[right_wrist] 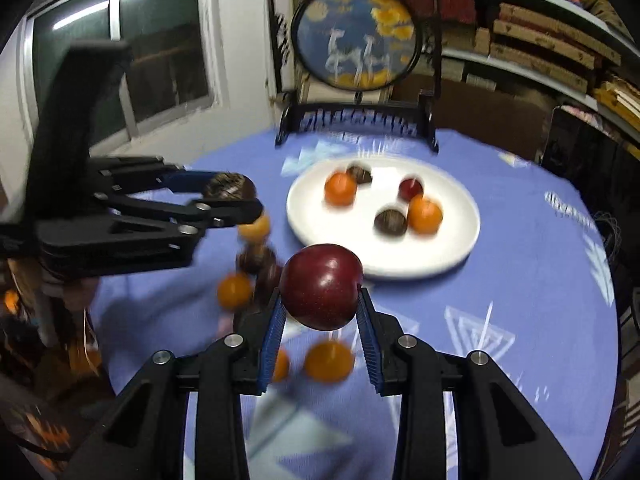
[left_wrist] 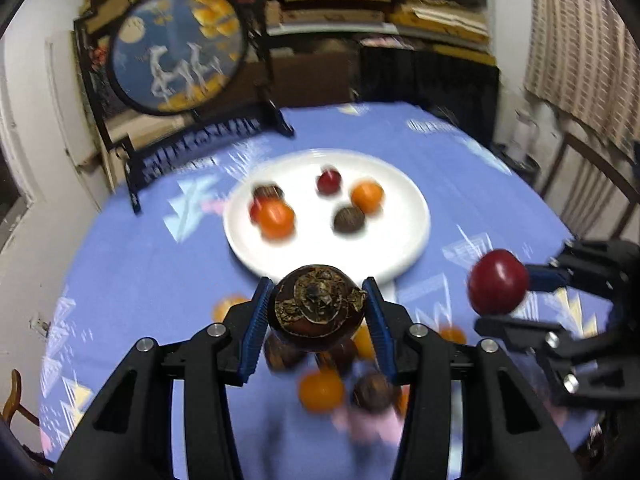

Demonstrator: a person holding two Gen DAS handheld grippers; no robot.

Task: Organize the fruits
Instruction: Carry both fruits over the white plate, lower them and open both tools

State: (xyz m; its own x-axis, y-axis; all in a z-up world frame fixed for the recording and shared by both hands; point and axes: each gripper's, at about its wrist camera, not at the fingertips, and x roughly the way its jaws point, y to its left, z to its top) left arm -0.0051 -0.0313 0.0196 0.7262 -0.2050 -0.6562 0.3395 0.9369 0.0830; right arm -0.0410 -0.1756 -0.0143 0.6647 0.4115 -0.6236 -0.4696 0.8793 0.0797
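Note:
My left gripper [left_wrist: 318,308] is shut on a dark brown mangosteen [left_wrist: 318,314] and holds it above the table, just short of the white plate [left_wrist: 400,232]. My right gripper [right_wrist: 322,300] is shut on a dark red plum [right_wrist: 322,286], also in the air near the plate [right_wrist: 460,236]. The plate holds two oranges, two mangosteens and red plums. Each gripper shows in the other's view: the right one [left_wrist: 500,292] with its plum, the left one [right_wrist: 236,196] with its mangosteen. Loose oranges [left_wrist: 322,392] and mangosteens [right_wrist: 256,258] lie on the cloth below.
The round table has a blue patterned cloth [right_wrist: 520,300]. A round decorative screen on a black stand [left_wrist: 176,52] stands at the table's far edge. Shelves with stacked boxes [right_wrist: 540,40] are behind. A window [right_wrist: 120,60] is at the left.

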